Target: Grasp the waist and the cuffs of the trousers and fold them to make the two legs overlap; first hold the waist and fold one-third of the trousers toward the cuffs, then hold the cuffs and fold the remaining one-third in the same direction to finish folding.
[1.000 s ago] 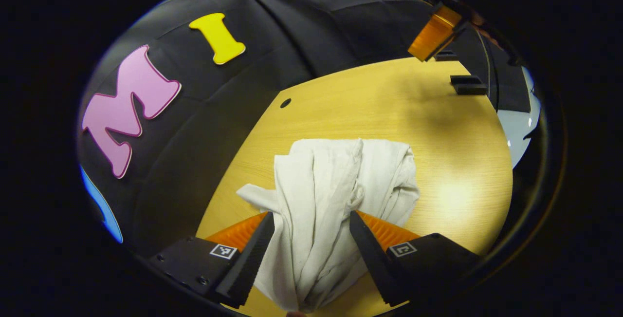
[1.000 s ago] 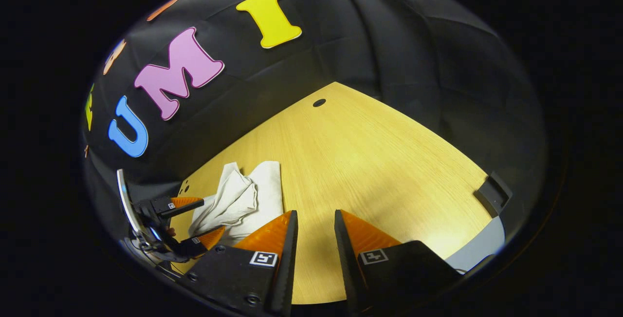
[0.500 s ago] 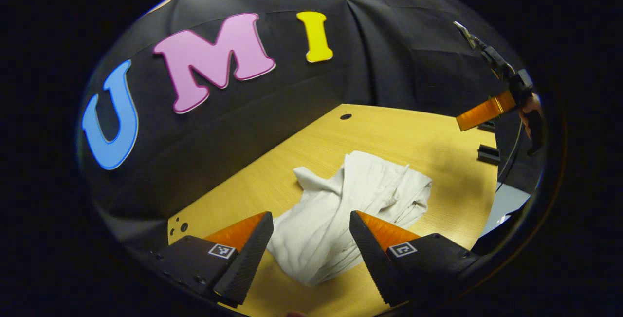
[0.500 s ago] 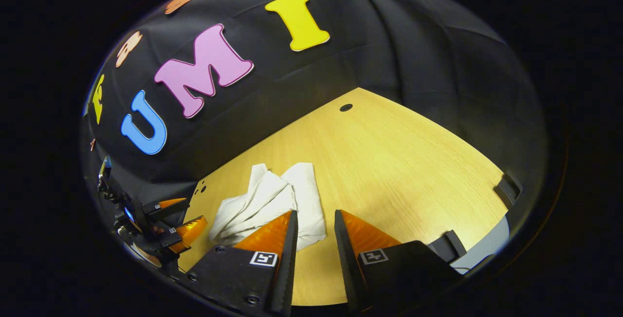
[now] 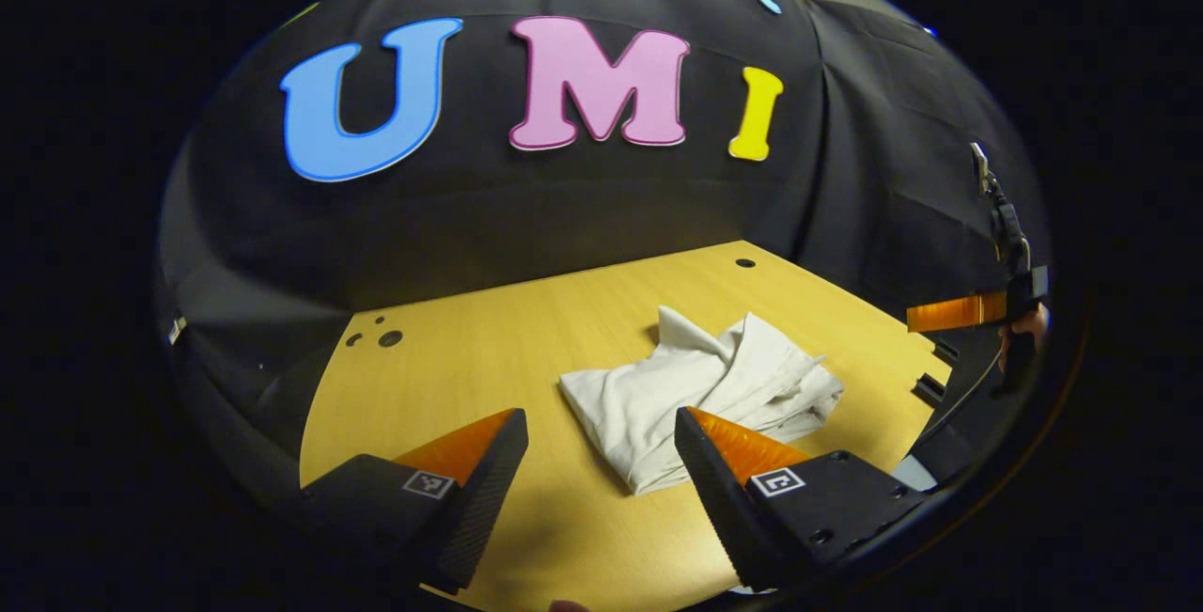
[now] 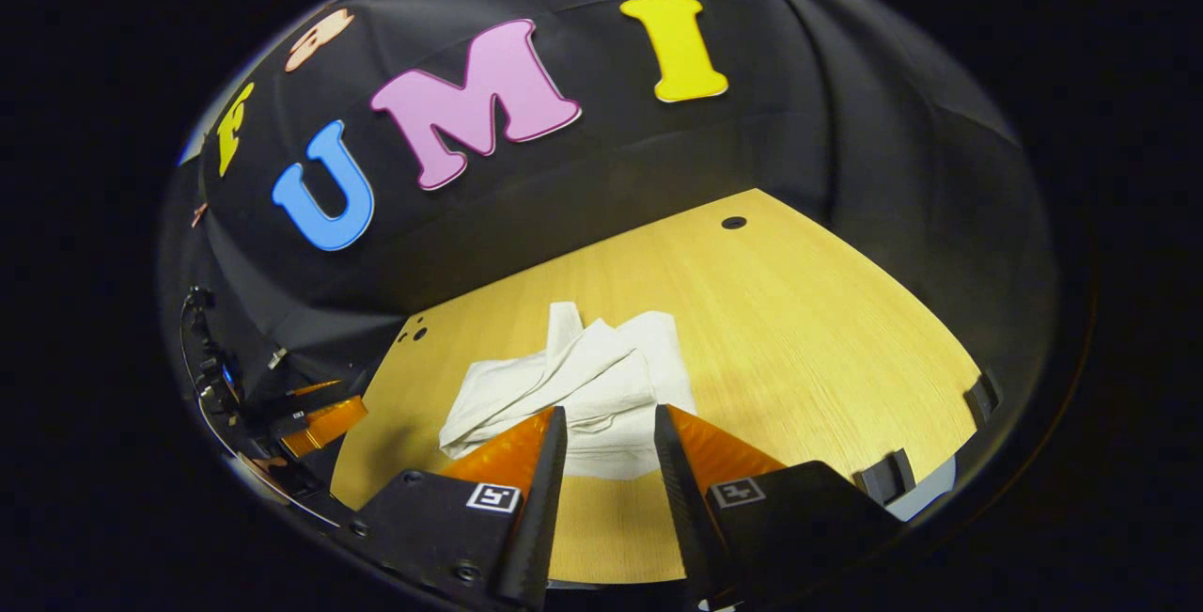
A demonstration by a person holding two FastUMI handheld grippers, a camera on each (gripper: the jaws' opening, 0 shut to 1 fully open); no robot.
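With the left gripper (image 5: 601, 462) spread empty and the right gripper (image 6: 601, 462) narrowly parted, holding nothing, the loosely bundled white trousers (image 5: 700, 391) at the table's (image 5: 526, 349) 2 o'clock side may spring open, since the uneven top layers look unsecured.

dim booth, warm glare on the table (image 6: 799, 311), fisheye-warped edges.

table (image 5: 526, 349): light wood top, lit, spanning centre to 6 o'clock
cable hole (image 5: 745, 263): small, dark, in the top at 1 o'clock
hole cluster (image 5: 379, 337): three small holes at 9 o'clock
black brackets (image 6: 940, 438): on table edge, 4 o'clock
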